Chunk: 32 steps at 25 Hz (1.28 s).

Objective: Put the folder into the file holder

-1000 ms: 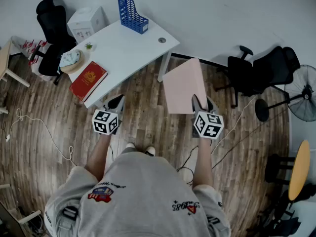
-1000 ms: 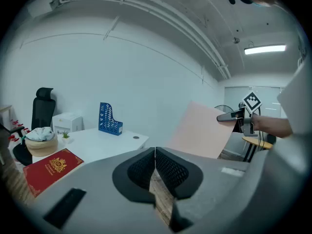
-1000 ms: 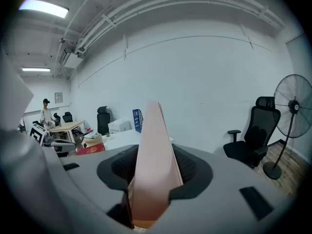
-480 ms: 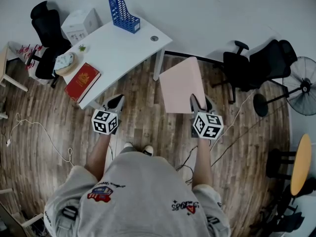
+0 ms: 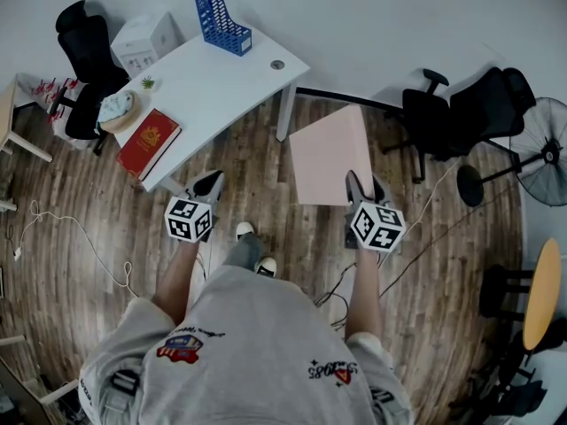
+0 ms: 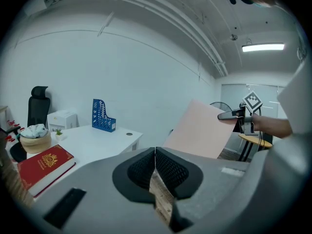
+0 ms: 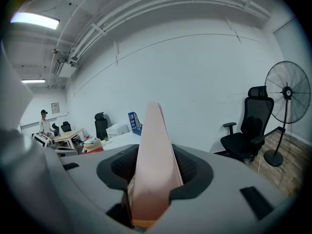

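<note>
A pink folder (image 5: pixel 330 156) stands on edge over the wooden floor, and my right gripper (image 5: pixel 354 184) is shut on its near edge. In the right gripper view the folder (image 7: pixel 155 155) fills the gap between the pads. The blue file holder (image 5: pixel 221 23) stands empty at the far corner of the white table (image 5: pixel 217 87), well ahead and to the left. It shows small in the right gripper view (image 7: pixel 134 123) and the left gripper view (image 6: pixel 101 116). My left gripper (image 5: pixel 208 185) hangs near the table's front edge, shut and empty (image 6: pixel 155 155).
On the table lie a red book (image 5: pixel 158 140), a bowl of cloth (image 5: pixel 120 110), a small plant (image 5: pixel 147 84) and a white box (image 5: pixel 149 38). Black office chairs (image 5: pixel 461 122) and a standing fan (image 5: pixel 540 153) are to the right. Cables (image 5: pixel 71 228) trail on the floor.
The person has taken a step: one foot now shows forward between the grippers. The table sits slightly farther up-left in view. The folder stays gripped in the right gripper.
</note>
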Each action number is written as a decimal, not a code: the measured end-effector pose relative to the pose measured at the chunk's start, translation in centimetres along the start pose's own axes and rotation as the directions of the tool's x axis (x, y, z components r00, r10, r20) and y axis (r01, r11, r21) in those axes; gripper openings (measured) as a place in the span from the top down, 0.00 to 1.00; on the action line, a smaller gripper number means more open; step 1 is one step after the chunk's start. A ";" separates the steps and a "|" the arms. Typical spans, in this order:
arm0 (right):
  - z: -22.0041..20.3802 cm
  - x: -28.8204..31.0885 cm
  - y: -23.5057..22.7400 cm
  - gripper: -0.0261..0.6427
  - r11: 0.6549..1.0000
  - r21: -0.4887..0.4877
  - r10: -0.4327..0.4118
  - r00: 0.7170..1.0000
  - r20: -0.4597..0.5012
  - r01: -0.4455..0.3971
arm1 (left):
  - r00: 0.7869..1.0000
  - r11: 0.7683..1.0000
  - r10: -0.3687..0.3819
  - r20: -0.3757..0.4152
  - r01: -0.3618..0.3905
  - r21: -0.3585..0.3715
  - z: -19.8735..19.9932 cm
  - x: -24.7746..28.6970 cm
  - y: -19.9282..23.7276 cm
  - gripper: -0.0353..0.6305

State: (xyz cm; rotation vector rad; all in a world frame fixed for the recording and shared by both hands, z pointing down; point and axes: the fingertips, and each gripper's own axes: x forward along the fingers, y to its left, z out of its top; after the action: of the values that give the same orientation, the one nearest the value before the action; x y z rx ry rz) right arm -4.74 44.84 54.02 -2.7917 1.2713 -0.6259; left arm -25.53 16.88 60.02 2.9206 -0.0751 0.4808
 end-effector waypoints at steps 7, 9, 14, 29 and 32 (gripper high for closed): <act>0.0 2.0 0.0 0.67 1.000 -0.008 -0.001 1.000 -0.019 0.001 | 1.000 1.000 -0.004 0.000 0.004 -0.023 -0.3 1.9 1.5 0.93; 0.6 3.1 -0.6 0.67 1.000 -0.010 -0.010 1.000 -0.019 0.010 | 1.000 0.999 -0.007 0.002 0.007 -0.031 0.0 3.2 2.1 0.94; 2.8 7.9 -1.5 0.68 1.000 -0.017 -0.021 0.999 -0.026 0.021 | 1.000 0.999 -0.010 0.006 0.011 -0.045 1.4 7.4 5.2 0.94; 14.4 30.5 4.7 0.69 0.984 -0.152 0.084 0.995 -0.048 -0.090 | 0.997 0.991 0.038 0.065 -0.029 -0.129 10.0 21.1 22.6 0.94; 15.7 34.8 7.3 0.69 0.975 -0.173 0.128 0.990 -0.053 -0.135 | 0.995 0.987 0.073 0.074 -0.062 -0.146 10.8 21.8 26.4 0.94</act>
State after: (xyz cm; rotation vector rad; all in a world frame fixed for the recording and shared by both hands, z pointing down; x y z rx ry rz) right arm 16.18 12.26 50.55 -2.8121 1.5793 -0.5946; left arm -3.57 -11.52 61.48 2.8023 -0.2112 0.3541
